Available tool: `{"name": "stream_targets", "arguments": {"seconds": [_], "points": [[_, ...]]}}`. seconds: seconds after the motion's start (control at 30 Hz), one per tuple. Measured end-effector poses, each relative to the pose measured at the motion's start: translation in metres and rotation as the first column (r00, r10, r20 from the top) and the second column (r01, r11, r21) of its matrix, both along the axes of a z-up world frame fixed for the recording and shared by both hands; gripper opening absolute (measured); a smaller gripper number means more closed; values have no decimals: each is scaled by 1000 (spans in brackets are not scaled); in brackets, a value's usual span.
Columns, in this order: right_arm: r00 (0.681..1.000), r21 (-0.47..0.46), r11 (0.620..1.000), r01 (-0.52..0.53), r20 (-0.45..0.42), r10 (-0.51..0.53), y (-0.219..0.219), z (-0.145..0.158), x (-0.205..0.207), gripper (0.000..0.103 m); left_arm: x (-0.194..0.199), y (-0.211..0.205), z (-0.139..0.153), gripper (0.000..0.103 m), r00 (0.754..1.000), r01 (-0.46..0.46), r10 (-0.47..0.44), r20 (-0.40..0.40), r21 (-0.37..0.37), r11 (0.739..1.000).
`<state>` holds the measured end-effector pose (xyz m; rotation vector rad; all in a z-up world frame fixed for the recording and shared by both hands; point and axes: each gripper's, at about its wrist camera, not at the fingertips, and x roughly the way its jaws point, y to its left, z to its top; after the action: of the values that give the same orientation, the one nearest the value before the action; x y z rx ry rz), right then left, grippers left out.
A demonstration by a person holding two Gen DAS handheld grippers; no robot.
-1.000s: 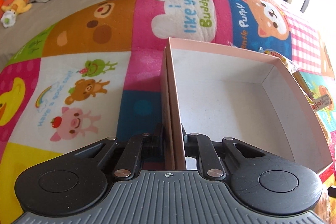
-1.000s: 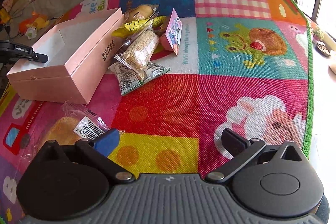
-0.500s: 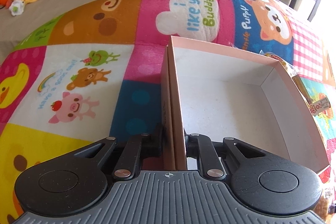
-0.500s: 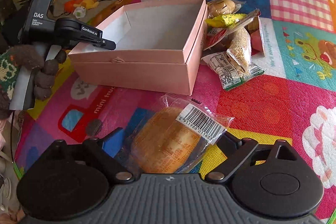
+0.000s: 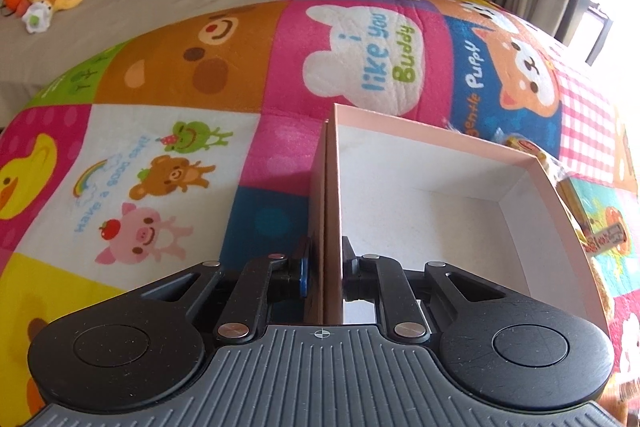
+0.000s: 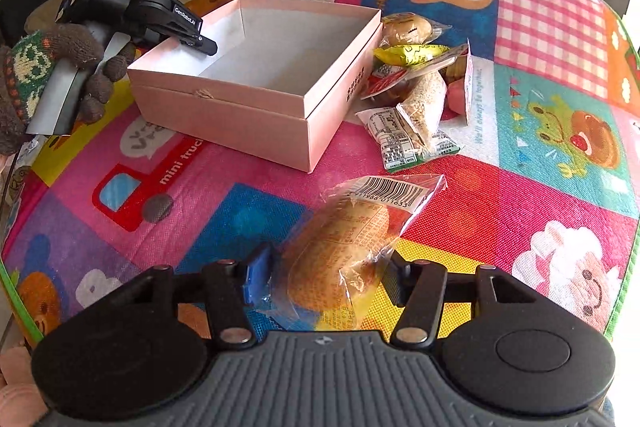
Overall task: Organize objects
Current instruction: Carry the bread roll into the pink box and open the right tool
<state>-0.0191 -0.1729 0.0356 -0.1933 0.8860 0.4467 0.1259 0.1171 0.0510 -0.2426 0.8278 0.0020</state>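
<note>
Grabbing that wrapped bun sitting near you between your right gripper fingers, still spread apart, go gentle across its soft middle since the film's slippery, while your left gripper pinches the pink box wall.

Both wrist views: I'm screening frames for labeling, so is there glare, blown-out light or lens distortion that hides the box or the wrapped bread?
Left wrist view: window at top right is blown out, the play mat bulges from fisheye, the pink box is evenly lit and sharp. Right wrist view: same bulge, small glints on the wrapped bread between the right claw fingers, barcode still legible.
</note>
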Motion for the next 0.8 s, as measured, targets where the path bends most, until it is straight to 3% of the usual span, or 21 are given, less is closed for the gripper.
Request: {"name": "stream_targets", "arguments": {"seconds": [0.13, 0.3, 0.37, 0.47, 0.57, 0.63, 0.67, 0.8], "points": [[1000, -14, 1000, 7, 29, -6, -3, -4, 0, 56, -15, -14, -1, 21, 998, 62, -62, 16, 6, 998], [997, -17, 999, 42, 64, -40, -11, -8, 2, 57, -10, -2, -3, 20, 999, 26, -24, 41, -56, 998], [996, -20, 999, 43, 82, -42, -14, -10, -1, 64, -11, 0, 1, 20, 998, 3, 0, 66, -56, 998], [994, -13, 998, 60, 90, -58, -19, -16, -1, 75, -10, -8, 7, 20, 995, 9, -12, 100, 28, 1000], [995, 7, 997, 74, 68, -75, -22, -20, 2, 75, -6, -14, 4, 13, 998, 32, -35, 47, 63, 998], [994, 8, 997, 78, 78, -78, -22, -19, 3, 68, -9, -18, 3, 12, 999, 35, -37, 27, 80, 996], [994, 2, 997, 73, 87, -73, -22, -17, 0, 52, -11, -19, 3, 12, 999, 36, -39, 27, 88, 995], [999, 40, 998, 50, 11, -51, -29, -4, 0, 49, -14, -18, 3, 12, 1000, 12, -13, 15, 66, 998]]}}
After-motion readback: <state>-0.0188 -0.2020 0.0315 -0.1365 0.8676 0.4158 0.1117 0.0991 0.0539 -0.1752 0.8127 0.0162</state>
